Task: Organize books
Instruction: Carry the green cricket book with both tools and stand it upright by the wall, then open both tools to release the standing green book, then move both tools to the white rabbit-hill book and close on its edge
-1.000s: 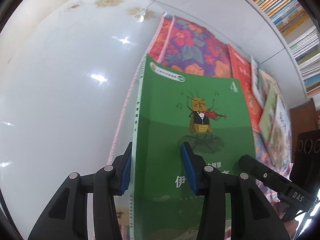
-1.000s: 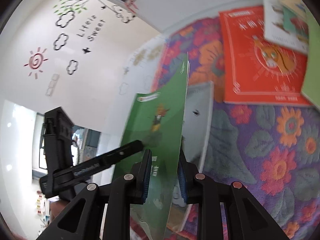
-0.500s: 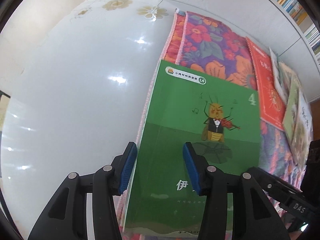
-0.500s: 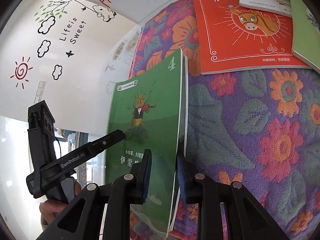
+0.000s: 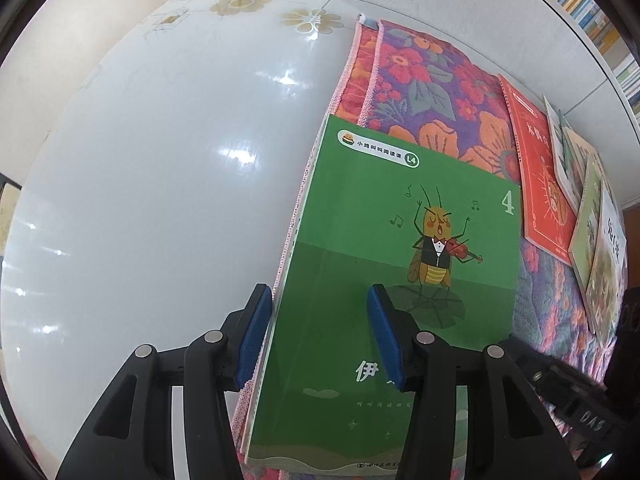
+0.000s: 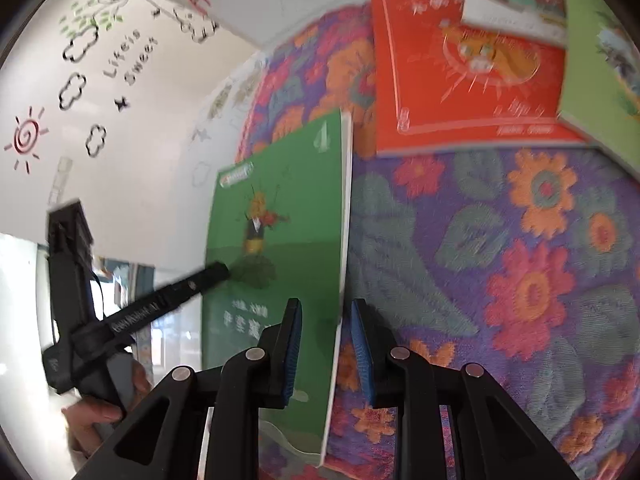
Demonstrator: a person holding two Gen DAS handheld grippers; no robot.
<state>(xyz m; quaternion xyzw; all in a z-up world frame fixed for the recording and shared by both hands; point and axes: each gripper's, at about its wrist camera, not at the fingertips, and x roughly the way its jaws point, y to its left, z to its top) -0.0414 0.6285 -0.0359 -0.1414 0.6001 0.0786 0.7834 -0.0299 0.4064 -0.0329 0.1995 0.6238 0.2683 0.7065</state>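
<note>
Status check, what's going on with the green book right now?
Right gripper jaws closed on green book's edge. Left gripper jaws astride its spine side, not clamped. Red book and others clear.

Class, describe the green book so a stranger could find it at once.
Find the floral cloth on the white table. At the cloth's edge beside the bare tabletop lies the green book, apart from the red book and the others. Only its cover shows an insect playing a violin and a 4.

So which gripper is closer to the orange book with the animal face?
Right. The right gripper sits at the green book's open edge, the side facing the orange book. The left gripper straddles the green book's spine edge, on the far side.
</note>
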